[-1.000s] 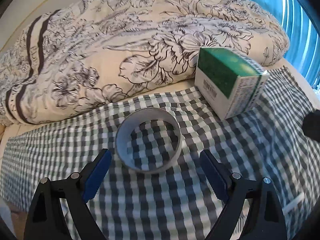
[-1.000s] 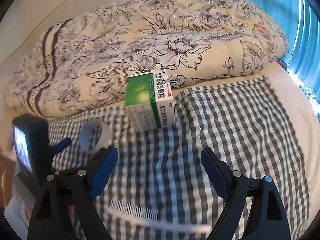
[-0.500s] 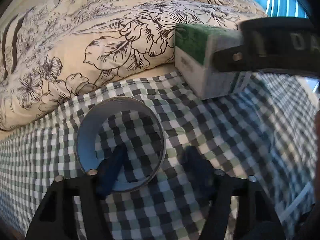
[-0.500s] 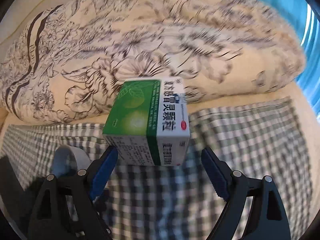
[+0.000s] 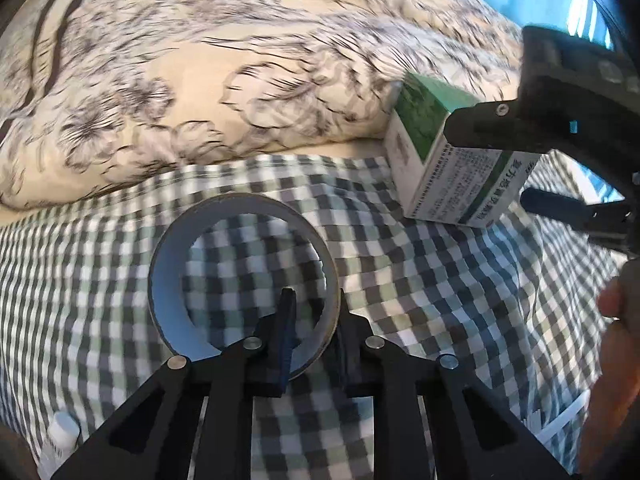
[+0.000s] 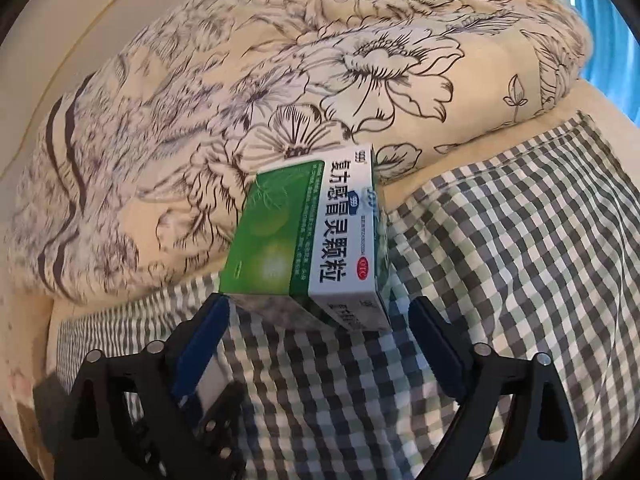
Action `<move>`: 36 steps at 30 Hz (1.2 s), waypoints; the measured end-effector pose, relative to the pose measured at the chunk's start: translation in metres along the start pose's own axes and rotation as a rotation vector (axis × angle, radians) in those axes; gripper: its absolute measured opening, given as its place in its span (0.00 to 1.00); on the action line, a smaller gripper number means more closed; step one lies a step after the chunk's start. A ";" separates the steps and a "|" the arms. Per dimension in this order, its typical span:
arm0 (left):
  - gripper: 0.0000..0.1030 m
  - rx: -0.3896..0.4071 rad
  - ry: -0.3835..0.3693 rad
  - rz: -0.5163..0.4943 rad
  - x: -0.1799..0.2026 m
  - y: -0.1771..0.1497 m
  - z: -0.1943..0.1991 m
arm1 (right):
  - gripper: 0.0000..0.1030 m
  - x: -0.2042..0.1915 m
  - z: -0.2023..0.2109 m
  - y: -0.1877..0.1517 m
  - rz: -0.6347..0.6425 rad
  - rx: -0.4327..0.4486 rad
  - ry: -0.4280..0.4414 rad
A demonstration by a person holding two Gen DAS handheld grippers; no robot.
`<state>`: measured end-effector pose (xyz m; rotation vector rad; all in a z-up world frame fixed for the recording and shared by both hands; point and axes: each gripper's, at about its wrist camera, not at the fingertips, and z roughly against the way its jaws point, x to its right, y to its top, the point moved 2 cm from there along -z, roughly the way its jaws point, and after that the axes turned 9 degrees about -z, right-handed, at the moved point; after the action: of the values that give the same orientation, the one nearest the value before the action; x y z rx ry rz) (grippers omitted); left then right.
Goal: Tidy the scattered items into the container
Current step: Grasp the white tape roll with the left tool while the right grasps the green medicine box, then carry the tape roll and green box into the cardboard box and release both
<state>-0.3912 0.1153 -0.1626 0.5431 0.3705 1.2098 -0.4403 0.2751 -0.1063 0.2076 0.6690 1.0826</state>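
Floral quilt lies bunched beyond both of your tongs; checked cloth spreads beneath them. Medicine box stands tilted just ahead of your right gripper, whose fingers are spread wide to either side of its near end, not yet touching. Your left gripper is pinched on the near wall of the tape ring, one finger inside.
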 end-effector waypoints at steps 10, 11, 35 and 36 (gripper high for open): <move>0.07 -0.008 0.084 0.091 -0.031 -0.017 0.022 | 0.96 -0.021 0.010 -0.006 -0.025 0.014 0.082; 0.07 -0.007 0.099 0.102 -0.036 -0.019 0.023 | 0.96 -0.021 0.013 -0.005 -0.030 0.019 0.076; 0.07 0.019 0.084 0.271 -0.080 -0.050 0.071 | 0.81 0.021 0.033 -0.025 -0.059 0.052 -0.083; 0.07 0.028 0.084 0.270 -0.077 -0.051 0.076 | 0.81 0.026 0.046 -0.030 -0.049 0.055 -0.080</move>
<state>-0.3348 0.0150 -0.1306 0.5810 0.3947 1.4923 -0.3827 0.2908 -0.0951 0.2791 0.6297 1.0049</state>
